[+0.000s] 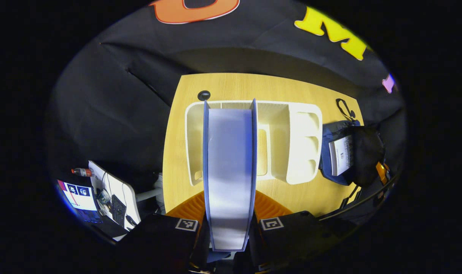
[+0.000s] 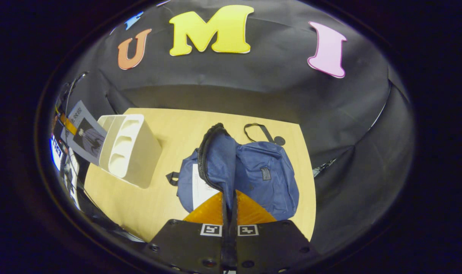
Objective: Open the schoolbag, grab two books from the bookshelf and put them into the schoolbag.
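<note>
A book [image 1: 230,171] with blue covers and white pages stands edge-on between the fingers of my left gripper [image 1: 230,213], which is shut on it. It hangs above the white bookshelf [image 1: 299,144] on the wooden table [image 1: 223,85]. In the right gripper view the same book [image 2: 84,137] shows its pictured cover at the far left, beside the bookshelf [image 2: 130,150]. My right gripper [image 2: 229,205] is shut on the zipper edge of the flap [image 2: 212,160] of the blue schoolbag [image 2: 265,175] and holds it up. A white book [image 2: 200,186] lies inside the open bag [image 1: 332,137].
A side desk [image 1: 113,198] with a bottle, a keyboard and papers stands off the table's left edge. A round cable hole [image 1: 203,95] sits behind the bookshelf. The bag's strap loop [image 2: 255,129] lies on the table behind the bag. Bare tabletop [image 2: 170,129] lies between shelf and bag.
</note>
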`<state>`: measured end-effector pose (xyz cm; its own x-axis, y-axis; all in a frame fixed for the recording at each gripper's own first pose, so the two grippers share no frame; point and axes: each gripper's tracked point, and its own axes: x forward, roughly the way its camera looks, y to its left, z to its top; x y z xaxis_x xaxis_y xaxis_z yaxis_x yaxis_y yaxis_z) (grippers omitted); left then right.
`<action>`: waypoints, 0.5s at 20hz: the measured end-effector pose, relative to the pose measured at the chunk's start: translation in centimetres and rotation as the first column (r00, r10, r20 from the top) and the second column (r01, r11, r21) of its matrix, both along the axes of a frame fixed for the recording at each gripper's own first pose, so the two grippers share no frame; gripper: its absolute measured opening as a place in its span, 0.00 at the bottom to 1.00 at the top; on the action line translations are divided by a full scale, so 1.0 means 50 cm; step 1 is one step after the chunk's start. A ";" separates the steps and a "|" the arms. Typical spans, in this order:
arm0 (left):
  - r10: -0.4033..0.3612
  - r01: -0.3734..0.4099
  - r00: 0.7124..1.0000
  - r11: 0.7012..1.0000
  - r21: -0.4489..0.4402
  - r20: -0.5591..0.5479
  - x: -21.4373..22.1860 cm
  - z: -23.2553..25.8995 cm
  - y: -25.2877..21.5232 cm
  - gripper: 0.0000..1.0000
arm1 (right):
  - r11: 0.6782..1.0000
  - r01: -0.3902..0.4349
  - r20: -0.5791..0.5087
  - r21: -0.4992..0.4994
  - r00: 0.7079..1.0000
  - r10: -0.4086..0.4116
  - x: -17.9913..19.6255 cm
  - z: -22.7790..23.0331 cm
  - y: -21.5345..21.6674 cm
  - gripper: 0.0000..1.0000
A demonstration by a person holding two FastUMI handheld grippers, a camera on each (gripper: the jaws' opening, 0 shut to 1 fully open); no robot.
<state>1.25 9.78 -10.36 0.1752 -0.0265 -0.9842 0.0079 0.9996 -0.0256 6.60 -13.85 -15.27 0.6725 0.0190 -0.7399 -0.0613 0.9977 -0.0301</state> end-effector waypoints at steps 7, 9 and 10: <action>0.036 -0.026 0.992 0.995 -0.093 0.119 -0.038 0.139 -0.014 0.45 | 1.000 0.002 0.013 -0.002 1.000 -0.002 -0.008 -0.002 -0.004 0.00; 0.045 -0.021 0.988 0.988 -0.156 0.151 -0.037 0.166 -0.045 0.44 | 1.000 0.005 0.015 -0.002 1.000 -0.005 -0.012 0.001 -0.006 0.00; 0.049 -0.018 0.985 0.982 -0.186 0.165 -0.035 0.175 -0.065 0.44 | 1.000 0.006 0.017 -0.002 1.000 -0.006 -0.013 0.000 -0.007 0.00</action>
<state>-0.48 6.51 -1.63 0.3414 -0.1947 -0.9195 -0.0054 0.9779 -0.2091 5.96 -14.18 -15.25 0.6847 0.0138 -0.7287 -0.0552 0.9979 -0.0330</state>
